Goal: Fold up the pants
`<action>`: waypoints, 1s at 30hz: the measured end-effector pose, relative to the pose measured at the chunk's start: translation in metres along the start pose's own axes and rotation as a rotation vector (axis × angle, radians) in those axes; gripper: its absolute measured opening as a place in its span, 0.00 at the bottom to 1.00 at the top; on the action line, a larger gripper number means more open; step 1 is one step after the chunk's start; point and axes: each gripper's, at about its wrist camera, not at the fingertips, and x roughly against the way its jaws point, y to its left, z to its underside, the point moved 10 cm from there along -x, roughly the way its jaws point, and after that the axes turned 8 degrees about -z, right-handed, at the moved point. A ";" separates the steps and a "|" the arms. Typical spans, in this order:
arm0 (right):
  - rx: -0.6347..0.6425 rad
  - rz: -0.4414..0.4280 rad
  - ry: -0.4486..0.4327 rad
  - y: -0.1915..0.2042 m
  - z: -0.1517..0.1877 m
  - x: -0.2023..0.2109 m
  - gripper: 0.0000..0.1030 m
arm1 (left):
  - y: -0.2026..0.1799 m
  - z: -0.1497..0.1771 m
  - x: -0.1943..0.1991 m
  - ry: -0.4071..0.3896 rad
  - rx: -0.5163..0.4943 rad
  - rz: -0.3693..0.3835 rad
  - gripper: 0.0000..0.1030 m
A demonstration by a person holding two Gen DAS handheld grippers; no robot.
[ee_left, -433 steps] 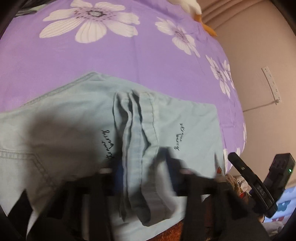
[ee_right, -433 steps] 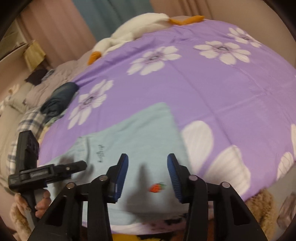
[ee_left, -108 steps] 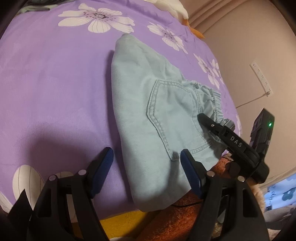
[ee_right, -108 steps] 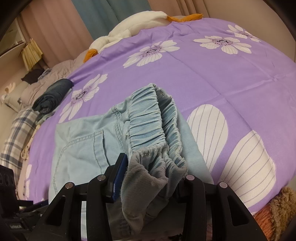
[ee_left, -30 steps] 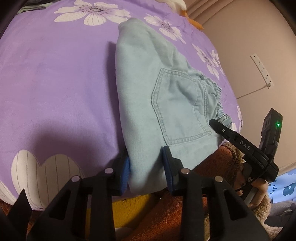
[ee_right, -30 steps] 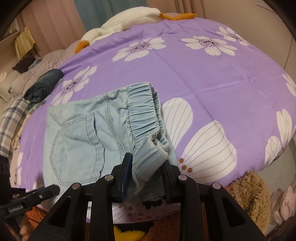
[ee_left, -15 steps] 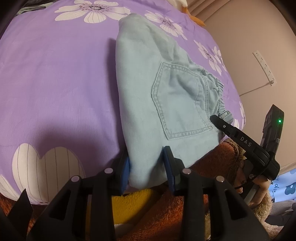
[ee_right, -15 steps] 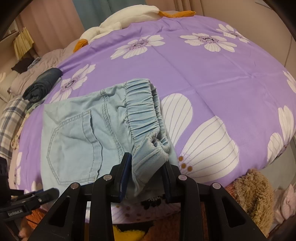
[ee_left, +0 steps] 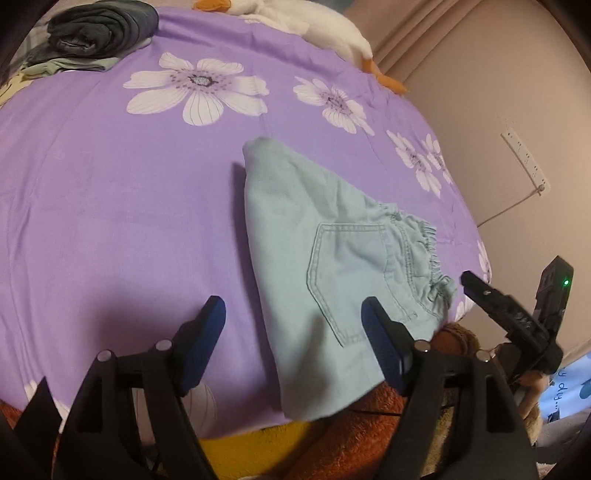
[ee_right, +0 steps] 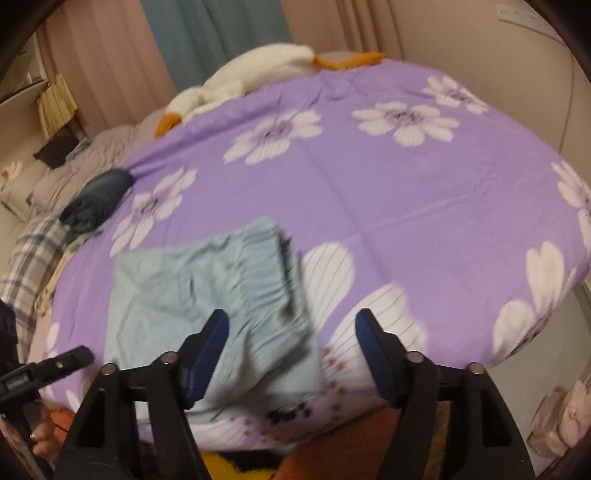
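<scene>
Pale blue pants (ee_left: 332,266), folded into a compact bundle, lie on a purple bedspread (ee_left: 110,206) printed with large white flowers, close to the near edge of the bed. In the left wrist view the bundle's long axis runs from the near edge away up the bed, leaning a little left. Its far end narrows to a rounded folded corner, and its near end slightly overhangs the bed edge. A stitched back pocket (ee_left: 351,280) faces up on the right half, and the gathered elastic waistband (ee_left: 424,254) runs along the right side, toward the wall.

The left gripper (ee_left: 293,334) hovers low over the near end of the pants with its jaws spread wide. The blue pads sit either side of the bundle's near part and hold nothing.

The right gripper (ee_right: 291,349) is also spread wide and holds nothing. In its view, blurred by motion, the pants (ee_right: 207,306) lie below and ahead of it, with the waistband (ee_right: 273,273) on the side nearer the middle of the bed. The left pad overlaps the cloth in the picture; whether it touches cannot be told.

A rolled dark garment (ee_left: 99,26) rests at the far left of the bed, well apart from the pants. A white plush goose (ee_right: 255,74) with orange feet lies along the far edge
</scene>
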 end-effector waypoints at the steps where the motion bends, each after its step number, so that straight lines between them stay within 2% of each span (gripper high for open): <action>1: -0.012 -0.033 0.017 -0.001 -0.001 -0.003 0.80 | 0.001 0.000 -0.005 0.013 0.003 0.003 0.74; 5: -0.028 -0.132 0.071 0.001 0.000 -0.020 0.81 | 0.004 0.004 -0.031 0.089 0.029 0.017 0.71; 8: -0.070 -0.213 0.172 0.004 0.010 -0.049 0.81 | 0.002 0.003 -0.045 0.111 0.036 0.013 0.66; 12: -0.119 -0.283 0.270 0.012 0.025 -0.075 0.81 | -0.008 -0.002 -0.054 0.119 0.002 0.027 0.51; 14: -0.076 -0.263 0.264 0.020 0.024 -0.080 0.78 | -0.011 -0.006 -0.060 0.128 0.006 0.047 0.48; 17: 0.024 -0.269 0.294 0.040 0.023 -0.093 0.76 | -0.012 -0.011 -0.064 0.128 0.014 0.037 0.40; 18: 0.058 -0.233 0.289 0.045 0.023 -0.097 0.70 | -0.012 -0.011 -0.064 0.124 0.018 0.029 0.37; 19: 0.079 -0.220 0.289 0.047 0.023 -0.097 0.61 | -0.012 -0.011 -0.062 0.116 0.020 0.022 0.34; 22: 0.075 -0.233 0.271 0.059 0.026 -0.088 0.42 | -0.018 -0.011 -0.049 0.080 0.000 0.008 0.26; 24: 0.055 -0.258 0.254 0.063 0.024 -0.082 0.35 | -0.025 -0.014 -0.035 0.050 -0.039 -0.001 0.26; 30: 0.091 -0.297 0.168 0.094 -0.002 -0.047 0.34 | -0.036 -0.046 0.011 -0.088 -0.115 -0.012 0.24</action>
